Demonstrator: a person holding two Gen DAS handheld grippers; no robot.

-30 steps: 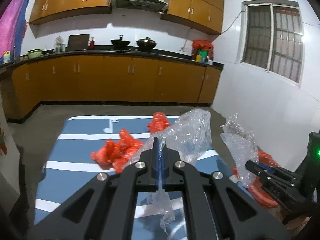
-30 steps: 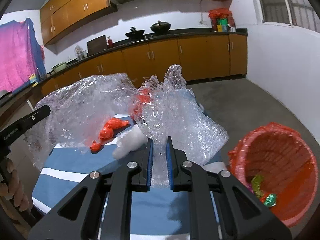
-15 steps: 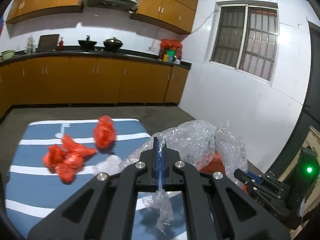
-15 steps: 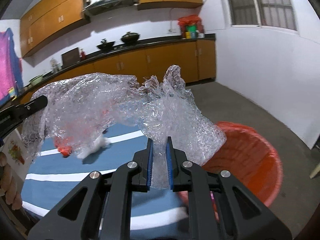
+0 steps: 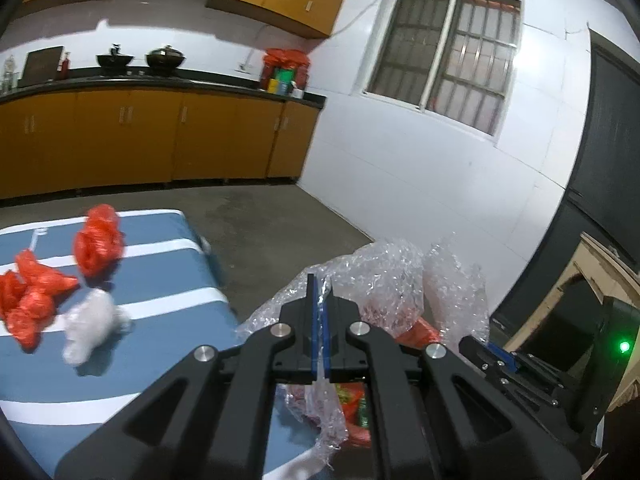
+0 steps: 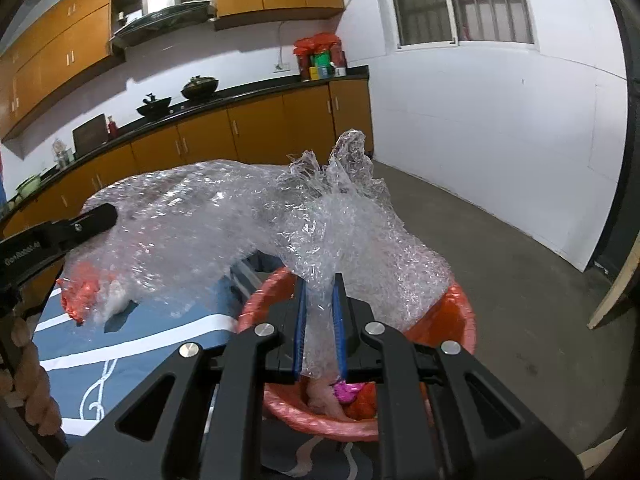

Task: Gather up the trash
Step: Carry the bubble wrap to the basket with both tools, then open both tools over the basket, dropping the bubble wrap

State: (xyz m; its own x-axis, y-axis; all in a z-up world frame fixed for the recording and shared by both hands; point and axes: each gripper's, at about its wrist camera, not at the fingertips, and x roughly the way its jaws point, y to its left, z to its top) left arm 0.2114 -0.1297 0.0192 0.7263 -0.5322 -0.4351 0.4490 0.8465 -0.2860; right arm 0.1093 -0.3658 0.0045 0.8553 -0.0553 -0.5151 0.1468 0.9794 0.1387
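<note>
Two blue pads of the left hand-held gripper (image 5: 319, 316) pinch one end of the bubble wrap (image 5: 380, 276) in the left wrist view, past the table's (image 5: 132, 364) right edge, above the red bin (image 5: 420, 332); red bags (image 5: 98, 240) lie on the table.

Right wrist view: the right hand-held gripper (image 6: 320, 320) clamps the sheet's other end, directly over the bin (image 6: 460, 320).
</note>
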